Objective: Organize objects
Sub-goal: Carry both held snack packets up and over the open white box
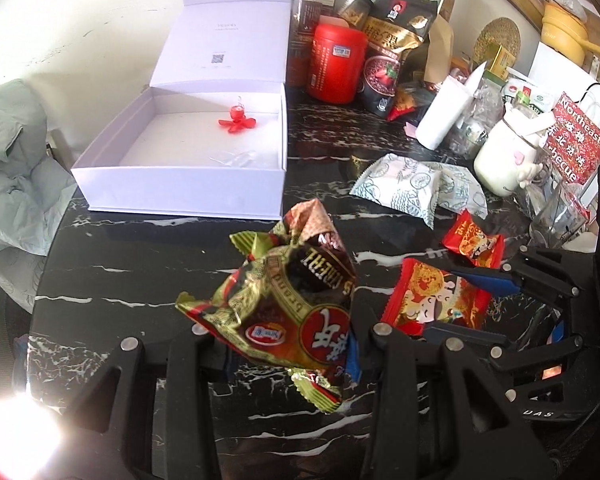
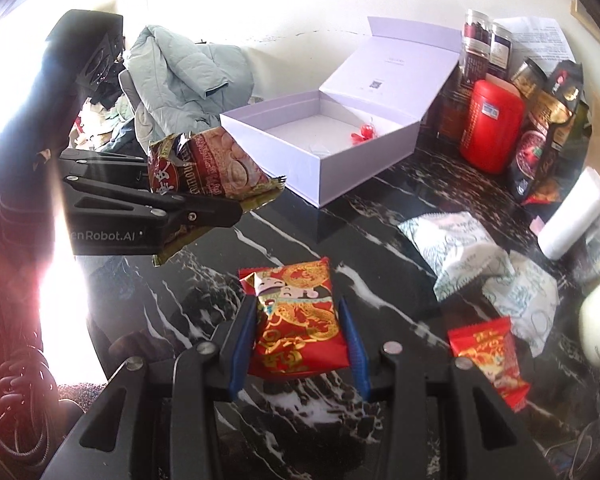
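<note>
Left gripper [image 1: 288, 340]: clamped on crumpled gold-brown snack packet [image 1: 296, 300], lifted clear of marble tabletop [image 1: 140, 280], presumably bound for open white box [image 1: 180, 184] beyond; right gripper [image 2: 300, 332]: parted, straddling red packet [image 2: 296, 320] flat on tabletop, apparently pre-grasp.

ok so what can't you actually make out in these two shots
- Left gripper, left wrist view: the held green-gold snack packet covers its fingertips.
- Right gripper, right wrist view: the pads flank the red packet; contact is unclear.
- White box, both views: a clear item on its floor beside the red trinket is too faint to identify.
- Lower-left corner, both views: glare washes it out.
</note>
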`<state>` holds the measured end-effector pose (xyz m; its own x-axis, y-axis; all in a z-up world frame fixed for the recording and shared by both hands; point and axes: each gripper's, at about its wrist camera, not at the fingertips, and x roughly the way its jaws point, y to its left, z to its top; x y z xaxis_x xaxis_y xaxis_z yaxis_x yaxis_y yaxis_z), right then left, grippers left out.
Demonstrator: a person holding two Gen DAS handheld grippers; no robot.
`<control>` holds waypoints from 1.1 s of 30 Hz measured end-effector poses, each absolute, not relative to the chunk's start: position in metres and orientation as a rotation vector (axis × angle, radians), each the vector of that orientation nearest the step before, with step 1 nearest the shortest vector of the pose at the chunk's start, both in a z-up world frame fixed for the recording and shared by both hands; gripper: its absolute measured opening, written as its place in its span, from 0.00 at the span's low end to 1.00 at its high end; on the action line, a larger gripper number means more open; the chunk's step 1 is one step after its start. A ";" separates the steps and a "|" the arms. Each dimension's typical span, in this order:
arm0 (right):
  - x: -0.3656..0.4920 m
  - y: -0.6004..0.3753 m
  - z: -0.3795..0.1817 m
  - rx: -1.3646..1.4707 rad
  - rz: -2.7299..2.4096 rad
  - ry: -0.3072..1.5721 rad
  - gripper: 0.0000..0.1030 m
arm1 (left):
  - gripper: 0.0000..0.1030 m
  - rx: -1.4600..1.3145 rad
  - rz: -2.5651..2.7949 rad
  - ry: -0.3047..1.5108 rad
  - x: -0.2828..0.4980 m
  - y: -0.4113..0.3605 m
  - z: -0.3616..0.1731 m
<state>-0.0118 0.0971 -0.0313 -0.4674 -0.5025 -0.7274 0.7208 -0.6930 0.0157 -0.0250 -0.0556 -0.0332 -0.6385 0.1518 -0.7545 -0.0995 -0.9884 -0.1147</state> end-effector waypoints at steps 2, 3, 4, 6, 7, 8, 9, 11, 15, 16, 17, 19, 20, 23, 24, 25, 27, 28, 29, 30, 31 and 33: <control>-0.013 0.094 -0.028 0.934 -2.173 0.393 0.40 | 0.36 -1.260 2.736 -0.095 -0.026 -0.059 -0.030; -0.015 0.093 -0.026 0.927 -2.174 0.397 0.41 | 0.36 -1.262 2.742 -0.097 -0.026 -0.060 -0.028; -0.016 0.091 -0.024 0.920 -2.174 0.402 0.41 | 0.36 -1.263 2.744 -0.103 -0.027 -0.061 -0.028; -0.018 0.089 -0.018 0.903 -2.175 0.409 0.40 | 0.36 -1.264 2.743 -0.121 -0.029 -0.064 -0.025; -0.019 0.088 -0.016 0.895 -2.176 0.414 0.40 | 0.36 -1.267 2.745 -0.129 -0.029 -0.066 -0.025; -0.020 0.086 -0.013 0.882 -2.178 0.423 0.40 | 0.36 -1.271 2.745 -0.139 -0.030 -0.068 -0.024; -0.021 0.085 -0.010 0.873 -2.180 0.429 0.40 | 0.36 -1.271 2.746 -0.146 -0.031 -0.069 -0.023; -0.024 0.081 -0.003 0.852 -2.182 0.440 0.40 | 0.36 -1.266 2.750 -0.157 -0.033 -0.072 -0.019; -0.032 0.075 0.007 0.821 -2.182 0.460 0.40 | 0.36 -1.247 2.775 -0.145 -0.038 -0.078 -0.009; -0.033 0.073 0.009 0.813 -2.183 0.463 0.40 | 0.36 -1.242 2.782 -0.143 -0.040 -0.080 -0.007; -0.035 0.071 0.012 0.804 -2.183 0.465 0.40 | 0.36 -1.239 2.787 -0.142 -0.042 -0.081 -0.005; -0.040 0.069 0.018 0.787 -2.182 0.464 0.40 | 0.36 -1.235 2.794 -0.145 -0.046 -0.084 -0.001; -0.042 0.067 0.021 0.779 -2.183 0.465 0.40 | 0.36 -1.235 2.797 -0.149 -0.047 -0.086 0.001; -0.049 0.062 0.028 0.759 -2.179 0.474 0.40 | 0.36 -1.232 2.799 -0.154 -0.053 -0.091 0.005; -0.051 0.061 0.030 0.755 -2.179 0.477 0.40 | 0.36 -1.230 2.802 -0.152 -0.055 -0.092 0.006; -0.054 0.059 0.032 0.750 -2.178 0.481 0.40 | 0.36 -1.227 2.808 -0.150 -0.057 -0.094 0.007; -0.059 0.055 0.035 0.739 -2.177 0.487 0.40 | 0.36 -1.226 2.816 -0.146 -0.062 -0.097 0.010; -0.062 0.054 0.037 0.736 -2.176 0.489 0.40 | 0.36 -1.225 2.816 -0.145 -0.064 -0.098 0.011; -0.065 0.051 0.039 0.732 -2.170 0.494 0.40 | 0.36 -1.223 2.817 -0.142 -0.067 -0.100 0.013; -0.067 0.049 0.040 0.730 -2.164 0.498 0.40 | 0.36 -1.221 2.820 -0.137 -0.070 -0.101 0.014; -0.070 0.047 0.041 0.726 -2.162 0.505 0.40 | 0.36 -1.220 2.822 -0.132 -0.073 -0.102 0.015; -0.076 0.044 0.044 0.715 -2.166 0.523 0.40 | 0.36 -1.214 2.825 -0.123 -0.078 -0.104 0.017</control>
<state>-0.0763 0.0436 0.0439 -0.5375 -0.5492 -0.6399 0.7806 -0.6111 -0.1312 -0.0781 -0.1038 0.0172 -0.6869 0.0903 -0.7212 -0.0273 -0.9948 -0.0985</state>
